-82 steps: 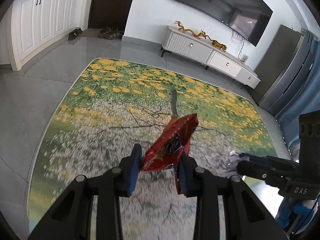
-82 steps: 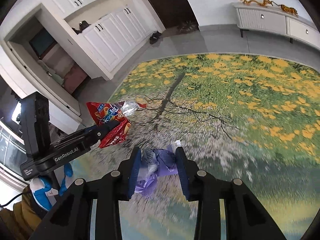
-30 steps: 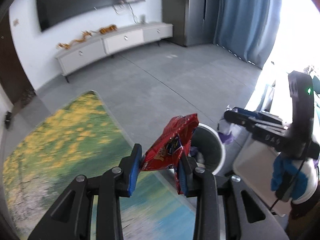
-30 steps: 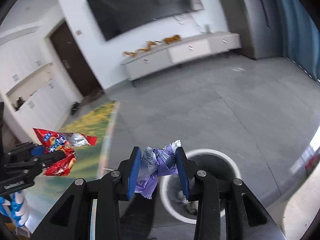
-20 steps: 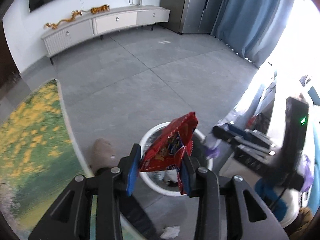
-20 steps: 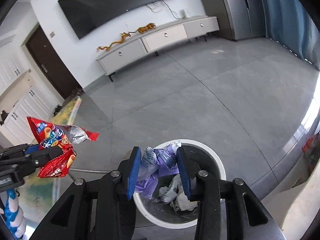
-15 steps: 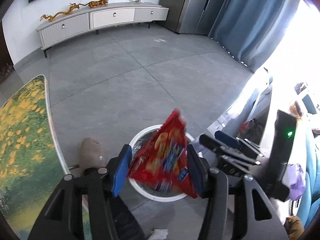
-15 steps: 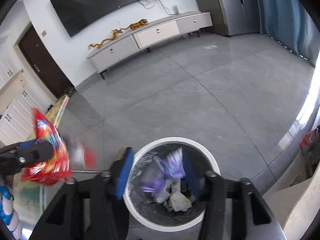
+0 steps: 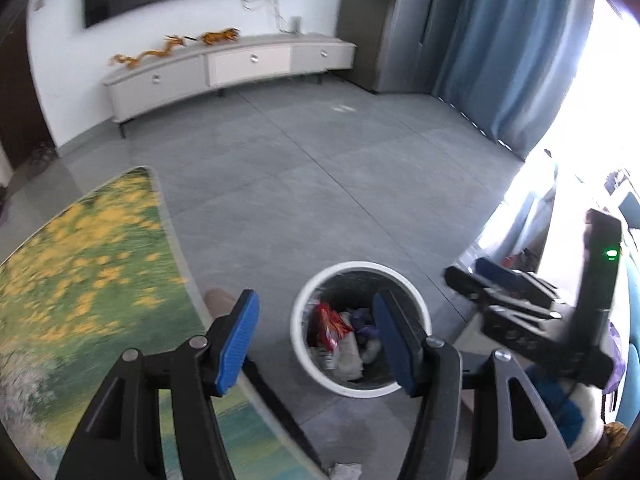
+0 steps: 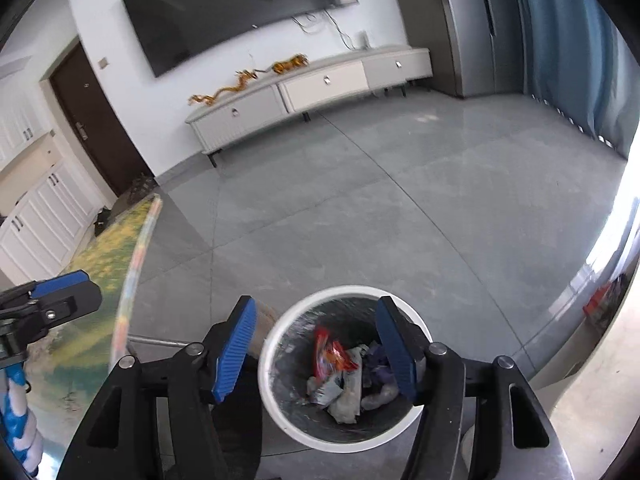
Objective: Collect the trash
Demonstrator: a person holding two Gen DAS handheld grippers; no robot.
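Left wrist view, left gripper (image 9: 316, 338): we are holding it tilted down over the white bin (image 9: 298, 316); its jaws are opening, nothing between the blue pads.
Left wrist view, trash: the red snack bag (image 9: 329, 324) is lying inside the bin against the left wall, its long axis running roughly up the picture; the purple wrapper (image 9: 362, 318) is sitting just right of it, among pale crumpled scraps.
Left wrist view, right gripper (image 9: 472, 276): we are seeing it at the right, beside the bin, its jaws parted and bare.
Left wrist view, floor: a white scrap (image 9: 345, 471) is lying on the grey tiles near the bottom edge, beside the flowered rug (image 9: 80, 256).
Right wrist view, right gripper (image 10: 314, 344): we are pointing it down into the bin (image 10: 269, 364); its jaws are opening, empty.
Right wrist view, trash: the red snack bag (image 10: 330, 354) is lying in the bin, long axis near upright in the picture, slightly blurred; the purple wrapper (image 10: 378, 362) is resting to its right.
Right wrist view, left gripper (image 10: 60, 292): we are seeing it at the left edge over the rug (image 10: 108, 248).
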